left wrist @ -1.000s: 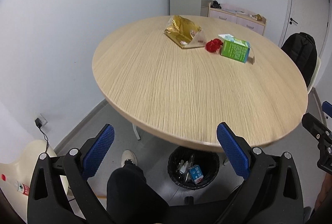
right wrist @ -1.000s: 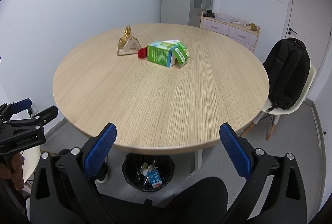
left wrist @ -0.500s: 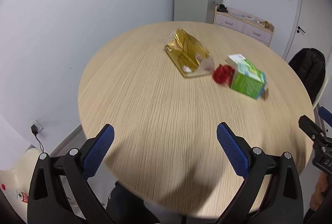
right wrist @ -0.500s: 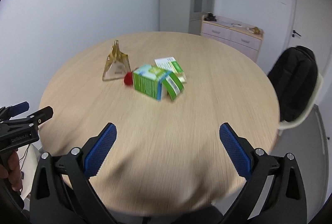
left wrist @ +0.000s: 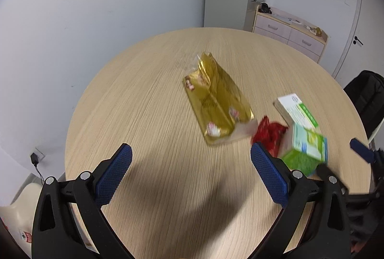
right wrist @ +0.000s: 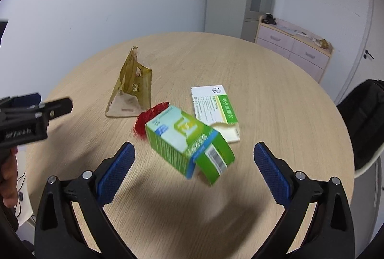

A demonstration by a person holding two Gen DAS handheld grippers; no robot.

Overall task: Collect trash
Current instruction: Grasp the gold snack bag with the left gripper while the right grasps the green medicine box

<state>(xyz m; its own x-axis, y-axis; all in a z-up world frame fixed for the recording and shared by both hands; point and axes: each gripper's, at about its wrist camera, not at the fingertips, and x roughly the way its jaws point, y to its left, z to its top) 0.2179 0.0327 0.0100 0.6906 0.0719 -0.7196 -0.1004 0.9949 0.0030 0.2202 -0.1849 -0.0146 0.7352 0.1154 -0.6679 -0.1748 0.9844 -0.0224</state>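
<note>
Both grippers have swung in over the round table since a second ago, when they hung back off its near edge with the bin on the floor in sight; the bin is now out of view and the trash fills the middle of both pictures.

Right gripper has its jaws spread wide with nothing between them. The green carton lies just ahead of it and almost centred between the blue pads, slightly toward the left one. Its long axis runs from far-left to near-right, slanted across the line of the fingers, with an open flap hanging at the near end. To close on the short sides, I judge the gripper needs a twist of the wrist, or it will catch the flap instead.

Just behind the carton sits a red crumpled wrapper, touching or nearly touching it. A flat white and green box lies beyond on the right, and the gold bag stands well to the left.

Left gripper is also wide open and empty. From its side the gold bag lies ahead and slightly right of centre, its length running away from the fingers, while the carton sits off past the right pad. So the right hand is nearer the carton, the left nearer the bag. Motion blur softens the outlines, so exact contact between wrapper and carton cannot be told.
</note>
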